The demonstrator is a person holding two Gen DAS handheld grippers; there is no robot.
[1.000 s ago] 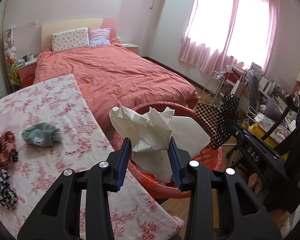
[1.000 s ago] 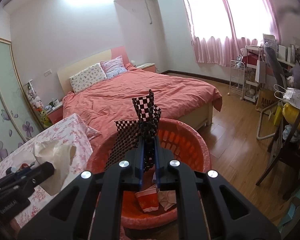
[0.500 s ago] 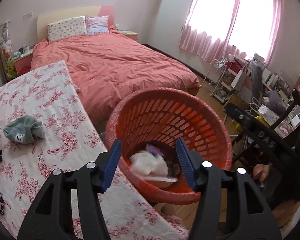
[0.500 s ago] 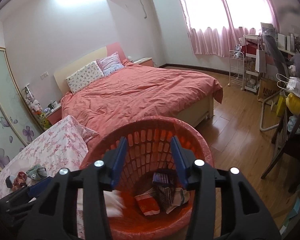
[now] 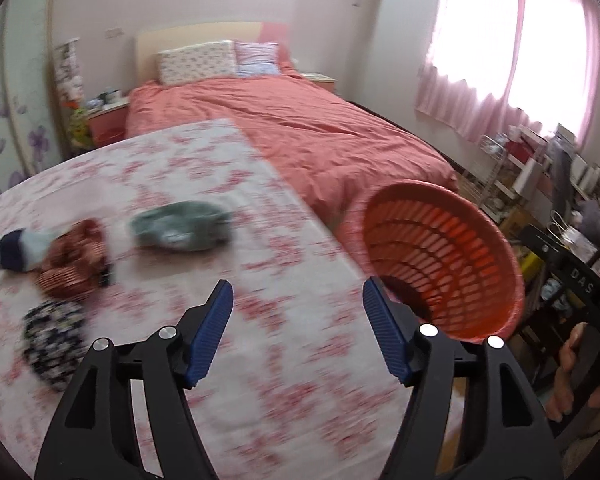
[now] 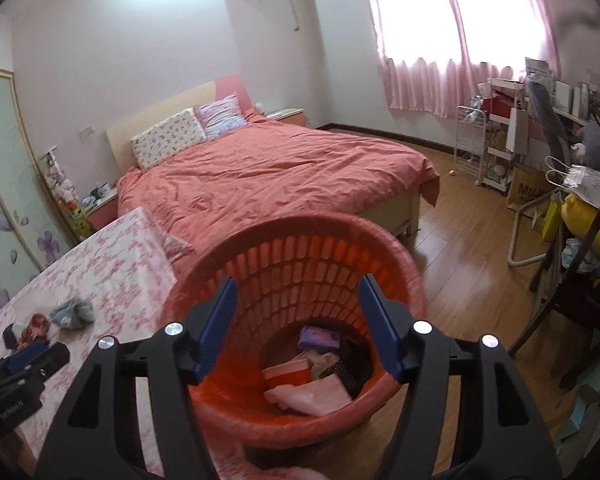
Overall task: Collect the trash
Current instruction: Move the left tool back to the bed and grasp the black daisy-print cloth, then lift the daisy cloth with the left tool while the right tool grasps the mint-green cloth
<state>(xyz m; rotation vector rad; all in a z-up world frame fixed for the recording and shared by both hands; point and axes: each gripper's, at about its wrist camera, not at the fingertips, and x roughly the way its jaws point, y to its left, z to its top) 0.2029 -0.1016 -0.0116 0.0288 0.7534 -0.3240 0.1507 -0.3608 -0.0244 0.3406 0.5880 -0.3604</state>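
1. Left hand-held gripper (image 5: 298,330): jaws opening, empty, over the bench (image 5: 300,400).
2. Remaining items, e.g. grey-green bundle (image 5: 180,231), lie ahead-left, nearer the left hand.
3. Right hand-held gripper (image 6: 296,326): opening, empty, above the basket (image 6: 236,420).

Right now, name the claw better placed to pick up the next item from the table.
Left. The left claw, opening and empty, faces the table near the green bundle. The right claw, also opening and empty, faces the basket.

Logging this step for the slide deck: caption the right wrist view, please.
Right gripper, jaws opening and empty, above the orange basket holding collected trash.
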